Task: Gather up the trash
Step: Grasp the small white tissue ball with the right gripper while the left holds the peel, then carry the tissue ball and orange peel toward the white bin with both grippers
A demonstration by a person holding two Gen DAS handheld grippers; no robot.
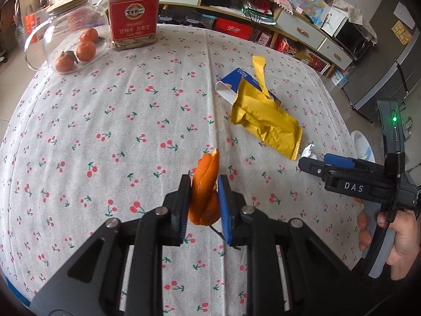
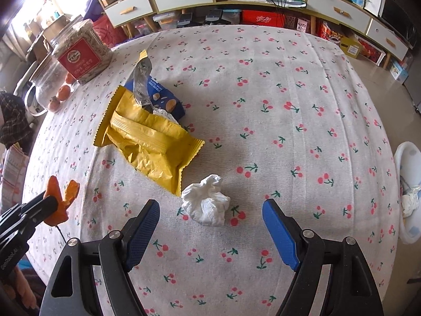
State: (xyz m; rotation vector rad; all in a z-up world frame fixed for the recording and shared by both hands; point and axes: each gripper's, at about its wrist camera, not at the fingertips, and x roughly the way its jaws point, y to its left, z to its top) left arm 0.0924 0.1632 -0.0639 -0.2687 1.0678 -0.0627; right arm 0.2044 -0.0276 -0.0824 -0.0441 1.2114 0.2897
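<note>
My left gripper (image 1: pixel 204 197) is shut on an orange peel (image 1: pixel 206 184) and holds it above the cherry-print tablecloth (image 1: pixel 118 131); the peel also shows in the right wrist view (image 2: pixel 59 197). My right gripper (image 2: pixel 210 221) is open, its fingers either side of a crumpled white tissue (image 2: pixel 206 200) that lies on the cloth just ahead. A yellow snack wrapper (image 2: pixel 150 142) lies beyond the tissue, over a blue box (image 2: pixel 164 100). In the left wrist view the wrapper (image 1: pixel 265 121), the box (image 1: pixel 231 84) and the tissue (image 1: pixel 307 151) lie to the right.
A seed jar with a red label (image 1: pixel 133 13) and a tipped glass jar holding tangerines (image 1: pixel 76 50) stand at the far left. A white bin (image 2: pixel 409 192) with tissue inside stands off the table's right edge. Shelves with drawers line the far wall.
</note>
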